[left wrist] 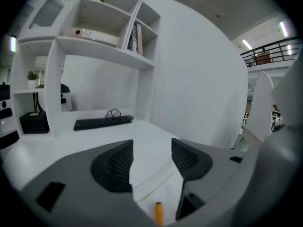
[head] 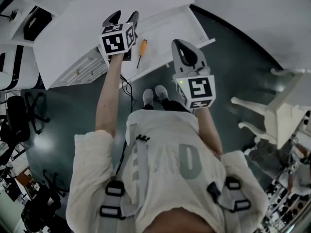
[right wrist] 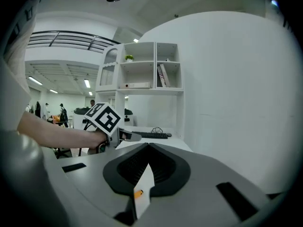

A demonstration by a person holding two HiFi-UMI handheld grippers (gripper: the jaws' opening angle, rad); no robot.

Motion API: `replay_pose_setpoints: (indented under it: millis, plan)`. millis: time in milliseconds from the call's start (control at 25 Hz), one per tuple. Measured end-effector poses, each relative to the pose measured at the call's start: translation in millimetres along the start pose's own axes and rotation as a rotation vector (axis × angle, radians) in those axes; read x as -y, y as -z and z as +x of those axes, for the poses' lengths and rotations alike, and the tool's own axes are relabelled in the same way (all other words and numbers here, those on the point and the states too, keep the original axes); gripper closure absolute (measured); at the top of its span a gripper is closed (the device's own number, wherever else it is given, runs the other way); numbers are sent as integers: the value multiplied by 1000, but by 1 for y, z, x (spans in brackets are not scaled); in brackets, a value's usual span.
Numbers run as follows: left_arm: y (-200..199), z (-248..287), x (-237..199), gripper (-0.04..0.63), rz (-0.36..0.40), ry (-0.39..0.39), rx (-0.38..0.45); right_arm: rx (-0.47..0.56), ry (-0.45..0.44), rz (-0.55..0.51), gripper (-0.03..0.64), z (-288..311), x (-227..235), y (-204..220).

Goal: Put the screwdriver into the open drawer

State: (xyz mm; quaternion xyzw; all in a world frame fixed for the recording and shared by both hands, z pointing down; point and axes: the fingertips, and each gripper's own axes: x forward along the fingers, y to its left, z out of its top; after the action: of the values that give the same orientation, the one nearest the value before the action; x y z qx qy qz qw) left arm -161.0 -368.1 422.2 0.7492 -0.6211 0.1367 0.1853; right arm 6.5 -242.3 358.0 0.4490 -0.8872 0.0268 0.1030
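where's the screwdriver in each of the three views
head view: screwdriver lies upper centre, just right of the left gripper.
left gripper view: only its orange handle, at the bottom edge below the open jaws.
right gripper view: a sliver of that handle, low, through the slit under the shut jaws.
shared landmark: the white desk.

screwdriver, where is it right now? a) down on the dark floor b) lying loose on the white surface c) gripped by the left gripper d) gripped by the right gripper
B: the screwdriver lies loose on the white surface, while the left gripper is open and empty and the right gripper is shut on nothing.
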Motion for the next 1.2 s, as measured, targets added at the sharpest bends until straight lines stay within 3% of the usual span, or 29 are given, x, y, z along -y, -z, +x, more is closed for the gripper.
replay_pose_setpoints:
  millis: [200,280,440,640,880,1200]
  plan:
    - [-70,-73,-12,344,14,-65,259,60,-29,13,612,2,-12,-25]
    - [-91,-101,-10,390,20,-53,339,84,-45,-1,612,6,-18,-38]
    - [-114,-156,-7,416,33,-58,457,128,-86,-15,612,7,-37,-57]
    - [-134,-213,-5,478,83,-154,593,165,-130,-28,612,14,-51,-75]
    - [-115,-249,-10,580,122,-288,641,187,-148,-24,612,20,-62,-78]
    - [-66,-246,-18,589,96,-325,560,195,-143,13,612,25,-59,-79]
